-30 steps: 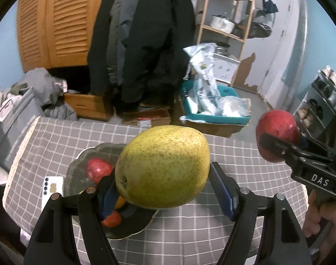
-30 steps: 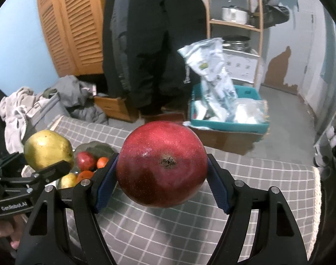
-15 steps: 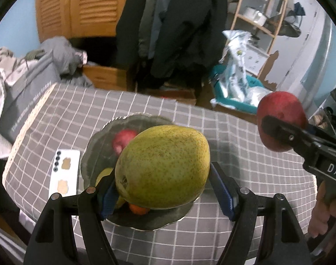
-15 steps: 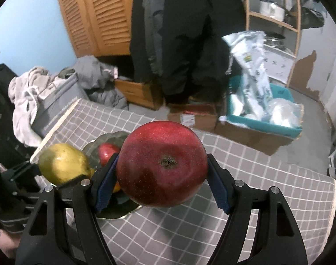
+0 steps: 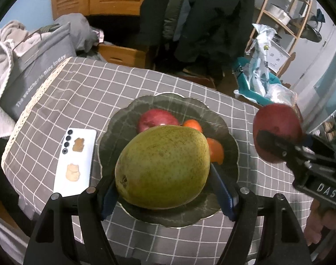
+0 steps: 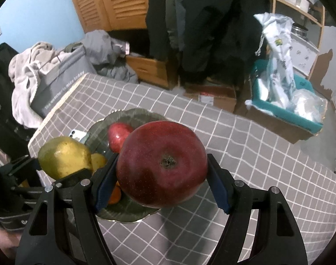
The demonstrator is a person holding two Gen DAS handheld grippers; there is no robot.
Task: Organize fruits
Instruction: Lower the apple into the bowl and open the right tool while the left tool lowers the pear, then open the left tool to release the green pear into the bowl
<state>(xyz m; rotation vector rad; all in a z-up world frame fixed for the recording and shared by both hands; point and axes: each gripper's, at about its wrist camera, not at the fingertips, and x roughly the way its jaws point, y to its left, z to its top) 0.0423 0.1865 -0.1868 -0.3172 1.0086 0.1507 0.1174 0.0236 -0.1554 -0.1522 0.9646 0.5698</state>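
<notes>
In the left wrist view, a large yellow-green speckled pear (image 5: 162, 166) is being pinched between the two blue-padded jaws of the left gripper (image 5: 165, 185), one pad being pressed on each side of it. Directly beyond the jaws, a dark grey scalloped glass plate (image 5: 231, 137) is being looked at from above; on it one small red apple (image 5: 157, 120) and two orange fruit pieces (image 5: 215, 150) are being seen behind the pear. To the left of the jaws, one white phone (image 5: 76, 160) is lying on the grey checked tablecloth (image 5: 84, 92), just beside the plate. To the right of the jaws, the right gripper (image 5: 278, 141) is being held with its own fruit beside the plate.

In the right wrist view, a big round dark red apple (image 6: 162, 163) is being clamped between the jaws of the right gripper, its stem end facing the camera. The plate is lying beyond and to the left of these jaws, with the pear in front of it.

The step in hand is judged to be the carrying of both fruits to the plate. The next move is probably calling for a free spot to be chosen, each fruit to be lowered until it is resting there, and the jaws then to be spread. Counted together: one pear, two red apples, two orange pieces, possibly one small yellow fruit (image 6: 98, 160), one plate, one phone.
</notes>
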